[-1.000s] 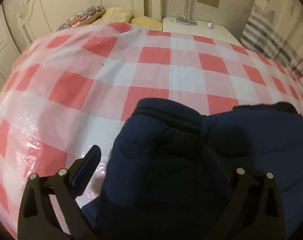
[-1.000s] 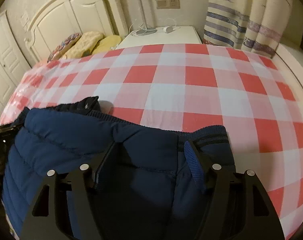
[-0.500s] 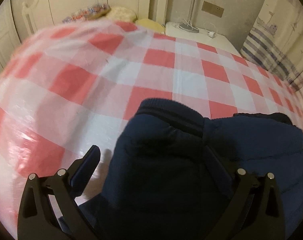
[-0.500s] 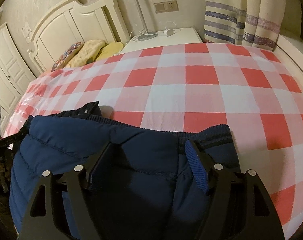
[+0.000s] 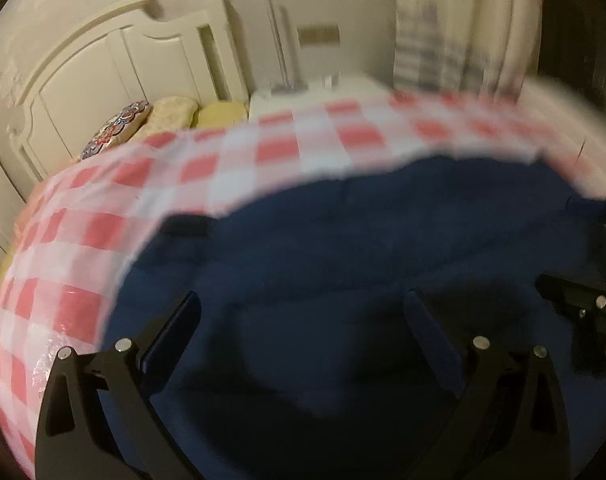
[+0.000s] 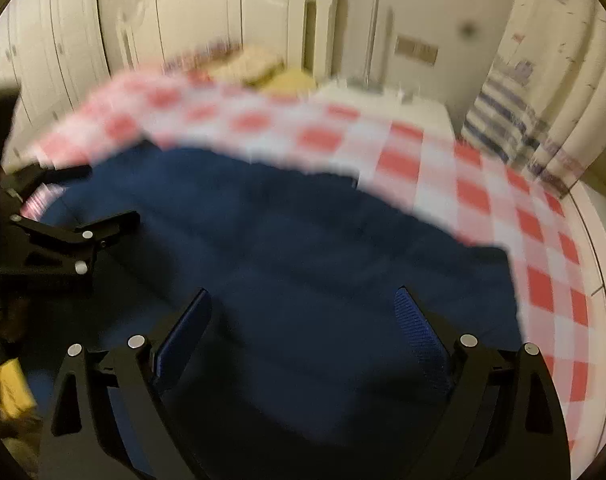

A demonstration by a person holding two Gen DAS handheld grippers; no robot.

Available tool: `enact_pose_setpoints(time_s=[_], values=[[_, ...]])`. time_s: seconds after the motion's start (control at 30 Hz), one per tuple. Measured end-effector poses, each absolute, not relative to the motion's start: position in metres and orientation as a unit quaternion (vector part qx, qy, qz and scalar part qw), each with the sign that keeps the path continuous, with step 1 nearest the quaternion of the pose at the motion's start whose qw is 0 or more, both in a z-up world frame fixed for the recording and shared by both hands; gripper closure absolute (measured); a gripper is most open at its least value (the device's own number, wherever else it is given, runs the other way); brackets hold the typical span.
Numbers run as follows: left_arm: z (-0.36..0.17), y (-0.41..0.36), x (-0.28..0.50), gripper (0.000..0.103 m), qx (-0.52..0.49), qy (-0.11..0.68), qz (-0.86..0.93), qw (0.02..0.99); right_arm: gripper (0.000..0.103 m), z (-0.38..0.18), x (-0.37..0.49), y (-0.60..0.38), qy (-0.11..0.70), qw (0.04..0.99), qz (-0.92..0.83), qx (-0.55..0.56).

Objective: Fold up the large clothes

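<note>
A navy padded jacket (image 5: 363,248) lies spread wide on the red-and-white checked cloth (image 5: 115,224) that covers the bed. Both views are blurred by motion. My left gripper (image 5: 303,300) hangs over the jacket's near part with its fingers far apart and nothing pressed between them. My right gripper (image 6: 303,296) is over the jacket (image 6: 303,220) too; its jaws are opening, the fabric lies under them and the pads do not press on it. Each gripper shows in the other's view: the right gripper (image 5: 583,308) at the right edge, the left gripper (image 6: 99,200) at the left.
A white headboard (image 5: 115,64) and pillows (image 5: 171,114) stand at the bed's far end, with a white nightstand (image 5: 315,94) beside them. A striped curtain (image 6: 507,120) hangs at the right, wardrobe doors (image 6: 59,44) at the left. Something yellow (image 6: 11,388) shows low left.
Both grippers have drawn back and rolled, so more of the jacket shows, lying flatter and wider. The right jaws stand wider. Each gripper now appears in the other's view.
</note>
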State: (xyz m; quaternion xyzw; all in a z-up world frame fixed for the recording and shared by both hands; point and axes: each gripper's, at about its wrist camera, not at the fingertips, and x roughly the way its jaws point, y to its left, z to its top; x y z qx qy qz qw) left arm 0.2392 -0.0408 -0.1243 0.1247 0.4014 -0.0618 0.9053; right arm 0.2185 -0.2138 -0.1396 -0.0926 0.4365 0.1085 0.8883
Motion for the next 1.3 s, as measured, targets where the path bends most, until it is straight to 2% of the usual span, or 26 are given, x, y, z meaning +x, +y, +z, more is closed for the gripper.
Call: enact_pose_setpoints(time_s=[0.17, 0.4, 0.53, 0.7, 0.8, 0.93, 1.07, 1.3], values=[[-0.135, -0.030, 0.239, 0.002, 0.075, 0.397, -0.079, 0.911, 0.010, -0.160, 0.228, -0.224, 0.451, 0.882, 0.125, -0.047], [-0.139, -0.031, 0.243, 0.002, 0.078, 0.401, -0.078, 0.910, 0.008, -0.163, 0.230, -0.226, 0.450, 0.883, 0.130, -0.037], [-0.124, -0.021, 0.233, 0.003, 0.068, 0.408, -0.058, 0.909, 0.012, -0.148, 0.217, -0.229, 0.445, 0.887, 0.117, -0.031], [-0.095, 0.008, 0.190, 0.003, 0.099, 0.363, -0.052, 0.925, 0.012, -0.118, 0.163, -0.220, 0.401, 0.904, 0.139, -0.054], [-0.117, 0.026, 0.177, 0.002, 0.138, 0.371, -0.019, 0.918, 0.010, -0.129, 0.142, -0.217, 0.409, 0.899, 0.135, -0.084], [-0.132, 0.048, 0.170, 0.002, 0.086, 0.358, -0.043, 0.929, 0.006, -0.157, 0.134, -0.228, 0.396, 0.905, 0.145, -0.053], [-0.137, 0.039, 0.169, 0.002, 0.118, 0.348, -0.029, 0.930, 0.006, -0.157, 0.136, -0.223, 0.402, 0.903, 0.133, -0.067], [-0.139, 0.042, 0.172, 0.002, 0.108, 0.352, -0.035, 0.929, 0.007, -0.135, 0.111, -0.231, 0.387, 0.914, 0.117, -0.043]])
